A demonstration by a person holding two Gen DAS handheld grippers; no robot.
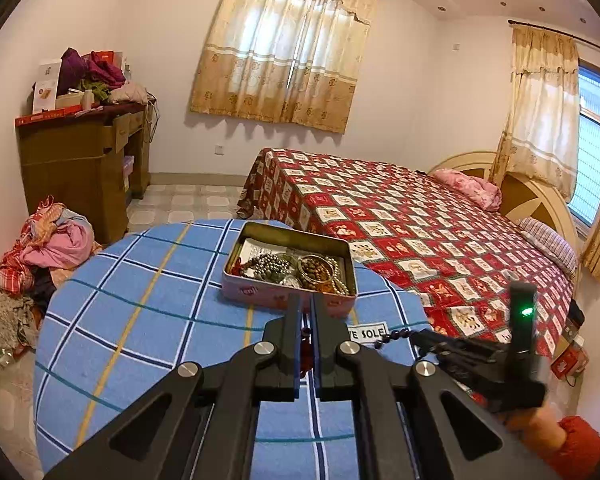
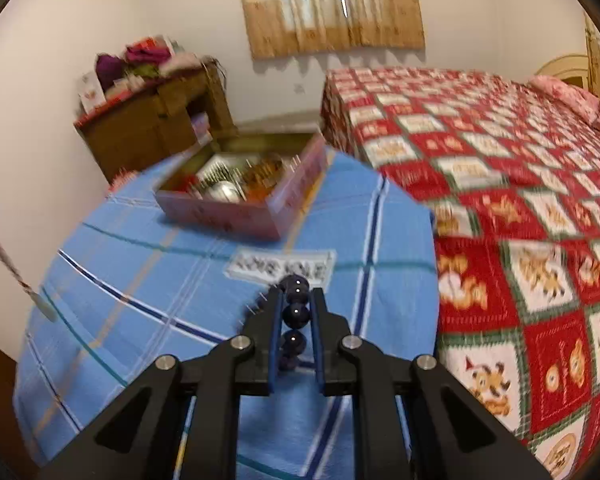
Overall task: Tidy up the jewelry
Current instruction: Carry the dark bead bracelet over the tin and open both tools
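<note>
A: So, biggest first: the round table under a blue plaid cloth (image 1: 148, 320) fills the lower half of both views, and the open pink rectangular tin (image 1: 290, 264) sits toward 12 o'clock on it, already heaped with silver beads, a gold bangle and brown beads.

B: And the piece in play?

A: A string of glossy dark purple round beads (image 2: 296, 314). The right gripper (image 2: 297, 300) has it pinched between both jaws, roughly 3 beads lined up in the narrow gap, with more hanging below. In the left wrist view, it trails out toward 9 o'clock from that gripper.

B: How would it handle?

A: Light, I'd guess, and limp as a cord, though each bead is hard and slick. Gripping across the strand rather than on 1 bead should stop it rolling out.

B: The left gripper (image 1: 306, 312)?

A: Nearly closed, jaws almost meeting. Something red and dark shows in the slit; a red-and-white cord with a small metal end dangles at 9 o'clock in the right view, so it probably holds that.
</note>
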